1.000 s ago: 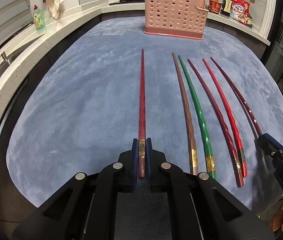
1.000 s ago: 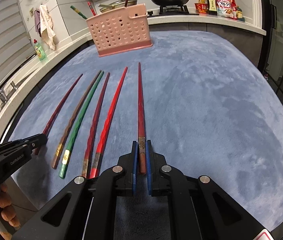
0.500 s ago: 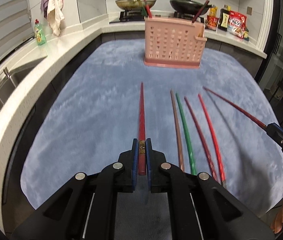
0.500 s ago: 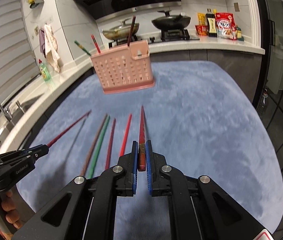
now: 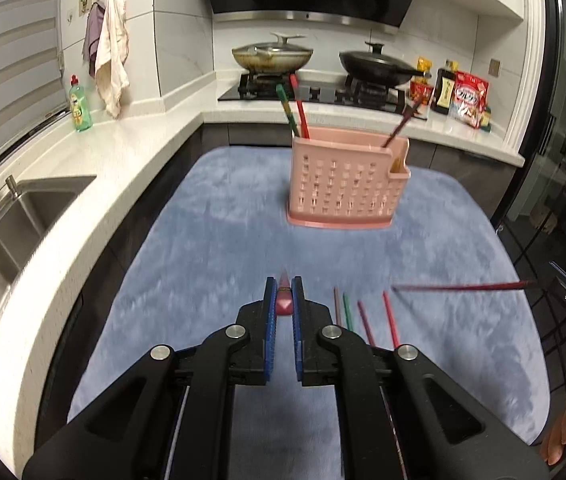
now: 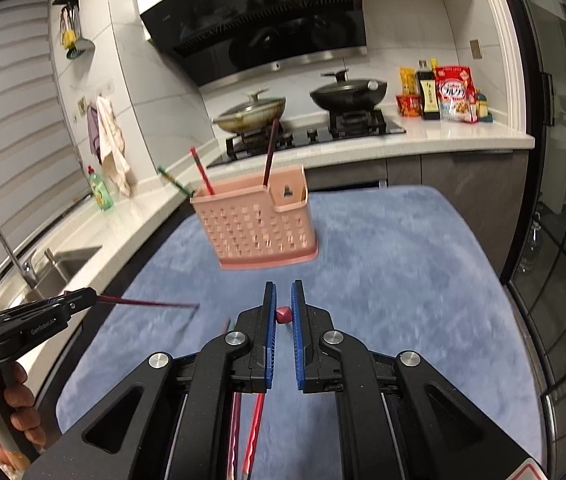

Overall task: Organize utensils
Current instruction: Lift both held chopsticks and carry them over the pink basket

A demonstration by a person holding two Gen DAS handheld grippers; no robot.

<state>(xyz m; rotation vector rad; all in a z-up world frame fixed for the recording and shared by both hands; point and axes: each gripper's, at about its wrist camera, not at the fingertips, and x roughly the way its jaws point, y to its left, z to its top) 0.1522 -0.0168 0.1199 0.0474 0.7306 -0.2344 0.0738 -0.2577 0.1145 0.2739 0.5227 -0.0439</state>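
Note:
A pink perforated utensil basket (image 5: 347, 184) stands on the blue mat and holds three chopsticks; it also shows in the right wrist view (image 6: 257, 228). My left gripper (image 5: 283, 300) is shut on a dark red chopstick (image 5: 284, 302), seen end-on, lifted off the mat. My right gripper (image 6: 283, 312) is shut on another dark red chopstick (image 6: 283, 314), also end-on; in the left wrist view that chopstick (image 5: 459, 287) sticks out sideways. Several chopsticks (image 5: 363, 318) lie on the mat under the left gripper.
The blue mat (image 5: 211, 248) covers the table. A white counter with a sink (image 5: 23, 216) runs along the left. A stove with two pans (image 5: 271, 56) and food packets (image 5: 469, 100) are behind the basket. A dish soap bottle (image 5: 79, 106) stands on the counter.
Both grippers rose and tilted up, each lifting its chopstick off the mat. The basket now appears lower and nearer the frame's centre, and the chopsticks on the mat are mostly hidden under the grippers.

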